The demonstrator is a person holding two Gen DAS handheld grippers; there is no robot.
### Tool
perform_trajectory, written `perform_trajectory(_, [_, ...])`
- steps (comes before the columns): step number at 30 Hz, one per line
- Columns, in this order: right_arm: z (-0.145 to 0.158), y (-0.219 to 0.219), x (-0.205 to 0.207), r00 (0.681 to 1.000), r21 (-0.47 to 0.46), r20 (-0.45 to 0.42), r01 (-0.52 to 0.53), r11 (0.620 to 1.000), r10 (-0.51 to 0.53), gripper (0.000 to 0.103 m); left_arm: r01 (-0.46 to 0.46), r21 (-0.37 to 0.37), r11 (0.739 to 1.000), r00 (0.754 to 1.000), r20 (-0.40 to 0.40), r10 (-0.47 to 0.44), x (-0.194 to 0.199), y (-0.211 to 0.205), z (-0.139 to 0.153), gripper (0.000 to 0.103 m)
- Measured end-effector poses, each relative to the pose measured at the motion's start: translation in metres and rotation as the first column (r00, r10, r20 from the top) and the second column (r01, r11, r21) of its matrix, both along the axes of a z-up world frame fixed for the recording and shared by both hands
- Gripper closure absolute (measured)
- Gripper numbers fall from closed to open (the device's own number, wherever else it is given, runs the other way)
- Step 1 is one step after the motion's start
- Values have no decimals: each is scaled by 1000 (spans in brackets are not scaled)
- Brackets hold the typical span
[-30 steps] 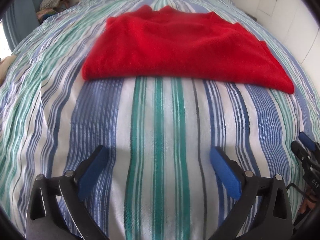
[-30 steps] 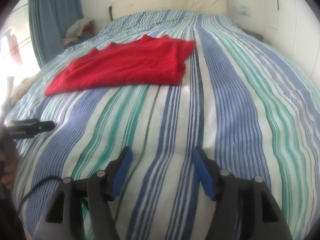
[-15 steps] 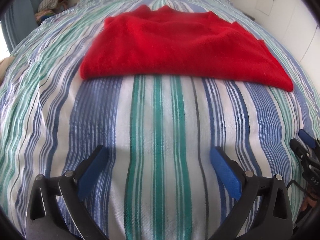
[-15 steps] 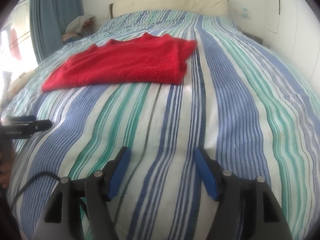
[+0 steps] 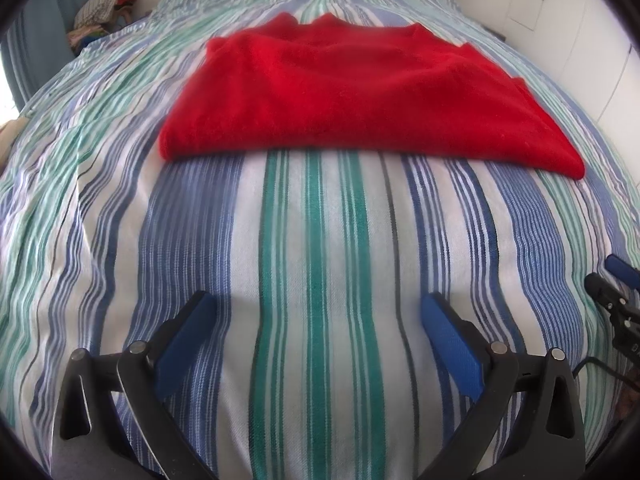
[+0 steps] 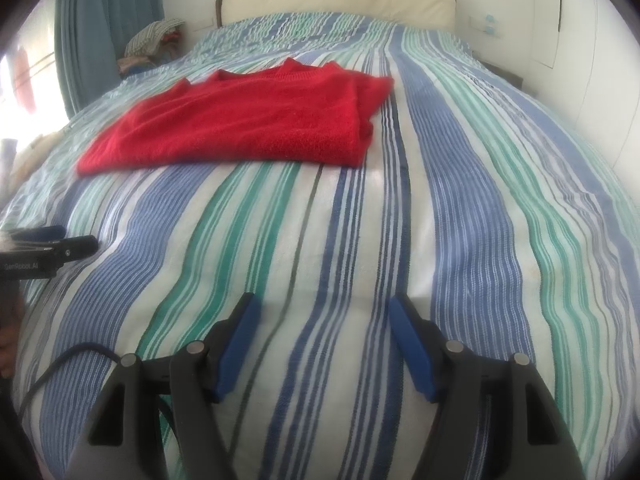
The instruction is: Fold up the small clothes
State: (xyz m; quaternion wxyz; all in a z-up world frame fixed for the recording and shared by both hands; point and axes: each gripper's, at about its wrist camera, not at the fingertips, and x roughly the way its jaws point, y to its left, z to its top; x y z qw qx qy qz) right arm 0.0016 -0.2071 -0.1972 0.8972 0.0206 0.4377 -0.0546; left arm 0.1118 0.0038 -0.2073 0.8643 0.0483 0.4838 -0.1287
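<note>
A red knit garment (image 5: 360,92) lies folded flat on the striped bedspread (image 5: 320,260), straight ahead in the left wrist view and ahead to the left in the right wrist view (image 6: 248,124). My left gripper (image 5: 318,312) is open and empty, over bare bedspread short of the garment's near edge. My right gripper (image 6: 322,312) is open and empty, further back and to the right of the garment. Each gripper shows at the edge of the other's view: the right one (image 5: 616,292), the left one (image 6: 52,248).
A cream headboard (image 6: 340,4) closes the far end of the bed. A pile of clothes (image 6: 156,44) sits by the blue curtain (image 6: 84,40) at the far left. White wall panels (image 6: 580,40) run along the right side.
Both grippers have drifted slightly forward toward the red garment and stayed open. The garment has not moved.
</note>
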Motion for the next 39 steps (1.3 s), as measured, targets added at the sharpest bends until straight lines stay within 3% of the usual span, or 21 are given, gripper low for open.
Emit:
perform_trajectory(3, [16,5,7,994,-44,-84,71,996,-75,32,0,14,1000,1000,15,0,-4,-3,-1,1])
perform_trajectory(8, [44,11,6,981,-109,-116,144,984,-156,32,0,17,1000,1000,15,0,-4,-4,-1,1])
perform_trajectory(11, [53,18,5,979,-173,-125,141,975,-164,32,0,17,1000,1000,16,0,-4,-4,-1,1])
perform_trajectory(21, [69,27,1,973,-264,-135,148,953,-189,32,0,16,1000,1000,15,0,-4,-4,0,1])
perform_trajectory(39, [83,27,6,974,-336,-119,142,931,-191,32,0,15,1000,1000,15,0,-4,-3,-1,1])
